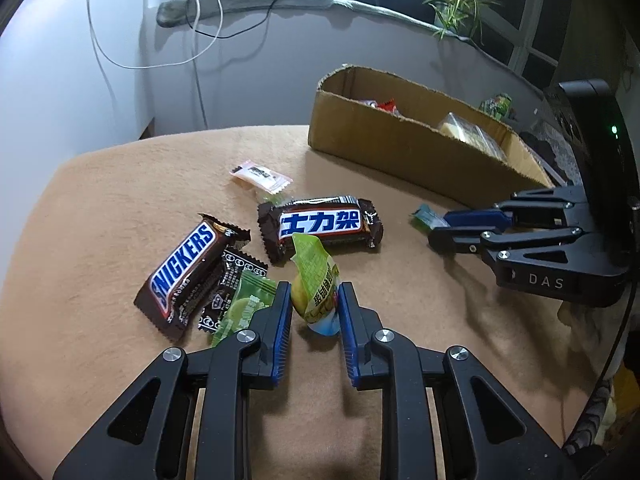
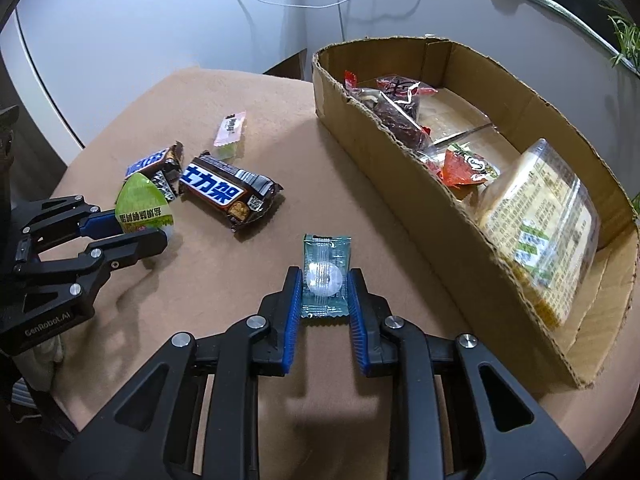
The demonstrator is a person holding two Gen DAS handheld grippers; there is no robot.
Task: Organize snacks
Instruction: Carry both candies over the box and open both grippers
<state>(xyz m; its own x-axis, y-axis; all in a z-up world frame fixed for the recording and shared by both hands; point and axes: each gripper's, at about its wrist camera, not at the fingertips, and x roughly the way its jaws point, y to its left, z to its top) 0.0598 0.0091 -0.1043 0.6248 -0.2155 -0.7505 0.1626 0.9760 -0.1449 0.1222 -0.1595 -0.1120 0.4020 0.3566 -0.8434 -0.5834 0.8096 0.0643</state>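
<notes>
Two grips are on at once. My left gripper point(image 1: 314, 300) has its fingers closed most of the way onto a green-wrapped jelly snack point(image 1: 316, 280), pinching its plump lower body while the flat sealed flap stands up free. My right gripper point(image 2: 325, 280) has its fingers drawn in against a teal-wrapped round candy point(image 2: 325, 276), pads at the hard bulge, the crimped ends loose. Both look very light; I judge the film slick and crinkly, so holding the solid middle beats holding the flaps. Outward from the left fingers, at about 10 o'clock, lie a Snickers bar point(image 1: 186, 270) and a second bar point(image 1: 320, 226), firmer and easy to take across their width. The cardboard box point(image 2: 400, 168), already partly filled, sits at 1 o'clock of my right fingers on the tan surface point(image 2: 260, 100).
</notes>
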